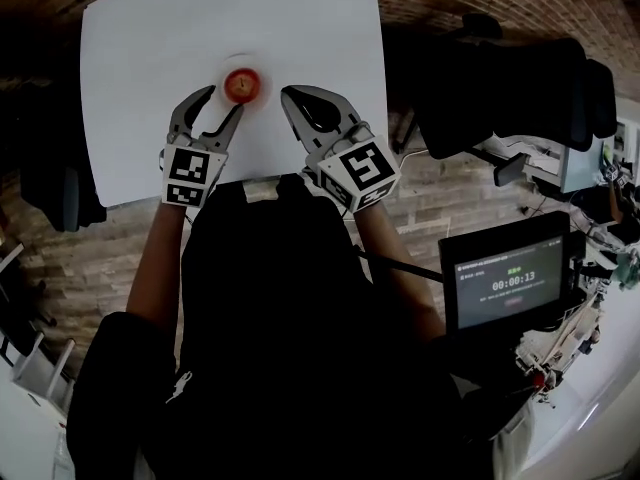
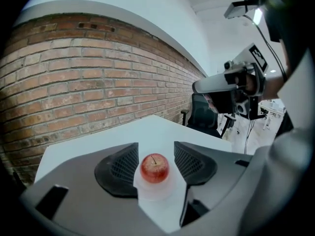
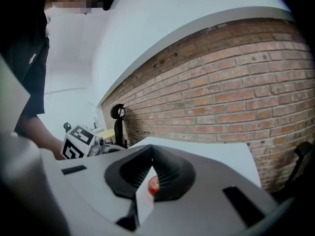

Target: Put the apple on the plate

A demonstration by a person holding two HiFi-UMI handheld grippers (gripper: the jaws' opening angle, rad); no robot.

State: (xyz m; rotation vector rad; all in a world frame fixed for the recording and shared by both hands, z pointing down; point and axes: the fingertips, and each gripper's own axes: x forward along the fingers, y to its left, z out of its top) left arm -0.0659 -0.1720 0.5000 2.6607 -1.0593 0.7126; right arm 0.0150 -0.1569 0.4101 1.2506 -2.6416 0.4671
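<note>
A red apple rests on a small white plate on the white table. My left gripper hovers just on the near side of the apple, its jaws partly apart and pressing on nothing. In the left gripper view the apple shows through the gap between the two dark pads, beyond them and untouched. My right gripper hangs to the right of the apple with its fingertips together and nothing held. In the right gripper view a sliver of the apple peeks through the narrow slit below the joined tips.
A dark office chair stands off the table's right edge. A screen with a running timer sits at the lower right. A brick wall runs behind the table. The person's dark body fills the lower head view.
</note>
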